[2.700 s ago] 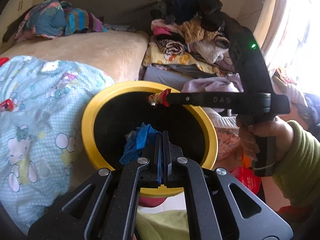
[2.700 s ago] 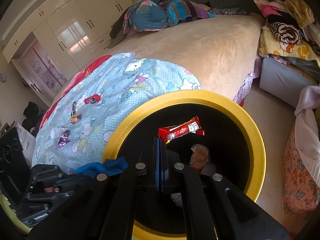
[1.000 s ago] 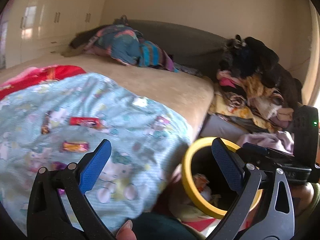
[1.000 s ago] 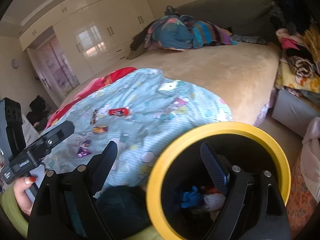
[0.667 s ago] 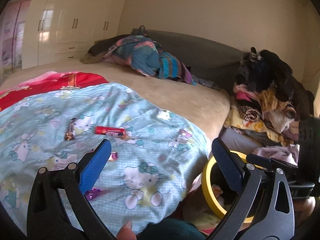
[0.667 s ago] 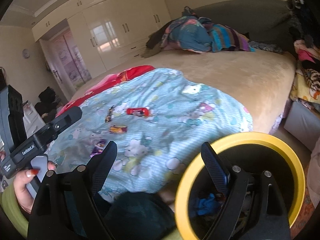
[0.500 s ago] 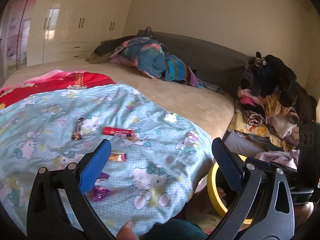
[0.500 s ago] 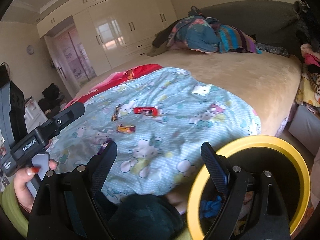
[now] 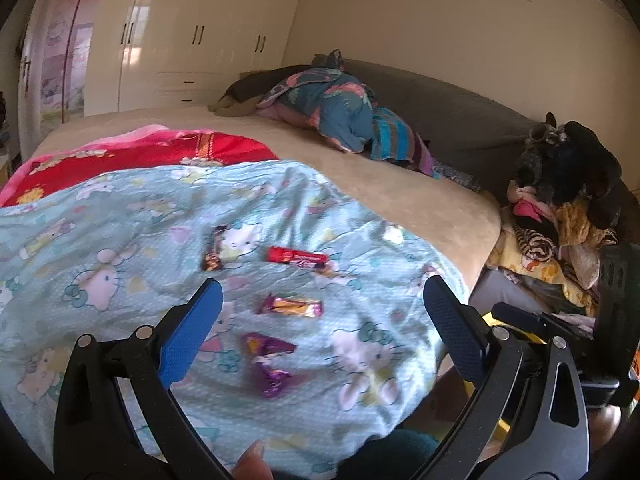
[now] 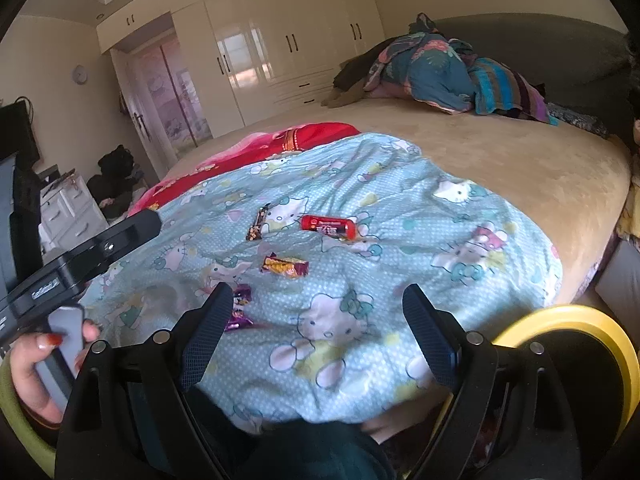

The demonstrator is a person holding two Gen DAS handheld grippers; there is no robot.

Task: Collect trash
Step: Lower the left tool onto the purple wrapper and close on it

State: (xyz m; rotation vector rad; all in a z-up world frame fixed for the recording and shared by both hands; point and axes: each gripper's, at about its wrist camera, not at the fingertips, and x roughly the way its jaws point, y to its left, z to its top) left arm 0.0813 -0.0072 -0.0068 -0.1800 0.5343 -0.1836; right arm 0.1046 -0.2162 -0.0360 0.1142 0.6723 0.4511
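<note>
Bed quilt [image 9: 120, 248], four wrappers [image 9: 290, 306]

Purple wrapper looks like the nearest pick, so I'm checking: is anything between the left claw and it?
Nothing visible. The purple wrapper lies bare on the blue quilt, just ahead of the open left claw, apart from the orange wrapper beyond it.

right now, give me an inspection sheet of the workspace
surface: blue cartoon quilt spread on the bed, rumpled
job's things: four wrappers on the quilt, red, brown, orange, purple; yellow bin at the bedside
clutter: clothes pile beside the bed, bundled bedding near the headboard
grippers: left gripper and right gripper both open, empty
cables: nothing seen
surroundings: cream wardrobe
</note>
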